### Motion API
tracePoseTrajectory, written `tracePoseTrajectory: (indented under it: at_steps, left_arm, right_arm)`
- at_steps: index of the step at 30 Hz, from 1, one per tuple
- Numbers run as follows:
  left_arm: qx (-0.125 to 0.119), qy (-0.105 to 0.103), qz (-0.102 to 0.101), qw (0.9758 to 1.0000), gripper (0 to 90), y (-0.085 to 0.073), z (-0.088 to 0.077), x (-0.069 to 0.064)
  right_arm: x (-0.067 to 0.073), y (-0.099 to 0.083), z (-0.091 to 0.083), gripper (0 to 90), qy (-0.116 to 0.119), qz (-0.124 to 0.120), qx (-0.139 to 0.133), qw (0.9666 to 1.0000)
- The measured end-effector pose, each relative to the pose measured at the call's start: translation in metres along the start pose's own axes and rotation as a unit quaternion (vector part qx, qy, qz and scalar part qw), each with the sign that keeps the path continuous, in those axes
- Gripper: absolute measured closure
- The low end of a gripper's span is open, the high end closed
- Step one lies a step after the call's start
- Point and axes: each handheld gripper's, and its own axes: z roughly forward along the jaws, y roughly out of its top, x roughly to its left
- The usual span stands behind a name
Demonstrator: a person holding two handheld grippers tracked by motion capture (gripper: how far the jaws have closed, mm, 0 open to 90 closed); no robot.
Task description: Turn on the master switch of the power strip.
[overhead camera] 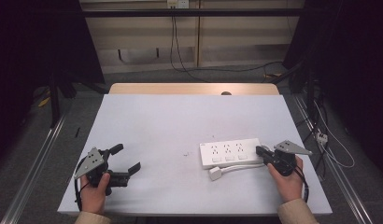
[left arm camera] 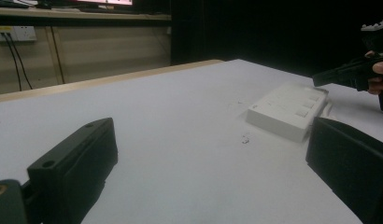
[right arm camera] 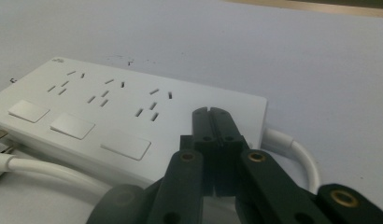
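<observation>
Power strip (overhead camera: 230, 152) flat on the right half of the white table (overhead camera: 180, 126), right end just under the tips of the right gripper (overhead camera: 259, 150), jaws pressed together with nothing between, hovering over that end in the right gripper view (right arm camera: 210, 112). White, three outlets in a row with a rocker switch in front of each, thick white cable (right arm camera: 292, 149) looping out of the end, plug (overhead camera: 215, 173) lying just beside the front edge. Left gripper (overhead camera: 125, 158) well apart at the left, jaws wide apart, gripping nothing.
</observation>
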Motion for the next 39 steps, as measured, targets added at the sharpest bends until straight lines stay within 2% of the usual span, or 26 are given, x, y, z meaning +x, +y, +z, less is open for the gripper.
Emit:
tracePoseTrajectory:
  at_steps: [3, 6, 17, 28, 35, 39]
  left_arm:
    - [0.0, 0.0, 0.006, 1.0, 1.9, 0.0004, -0.0002, 0.0005]
    - [0.0, 0.001, 0.0, 1.0, 1.9, 0.0001, 0.0, -0.0004]
    - [0.001, -0.002, 0.0, 1.0, 2.0, -0.0002, 0.0003, 0.0001]
    - [0.001, 0.0, 0.004, 1.0, 2.0, 0.0004, -0.0007, -0.0002]
    - [0.001, 0.0, 0.003, 1.0, 1.9, 0.0003, -0.0002, 0.0003]
    - [0.003, -0.001, 0.001, 1.0, 1.9, 0.0005, -0.0001, -0.0009]
  right_arm:
    - [-0.0016, 0.0, -0.0005, 84.2, -0.005, 0.006, -0.001, 1.0]
    - [-0.0023, 0.0005, -0.0011, 81.2, -0.004, 0.01, -0.004, 0.9999]
    - [-0.002, 0.0018, -0.0021, 66.9, -0.002, 0.019, -0.014, 0.9997]
    - [0.0005, 0.0025, -0.0009, 42.0, 0.007, 0.027, -0.019, 0.9994]
    - [0.0008, 0.0027, -0.0009, 35.8, 0.01, 0.03, -0.021, 0.9993]
    - [0.0018, 0.0022, -0.0008, 29.1, 0.015, 0.031, -0.02, 0.9992]
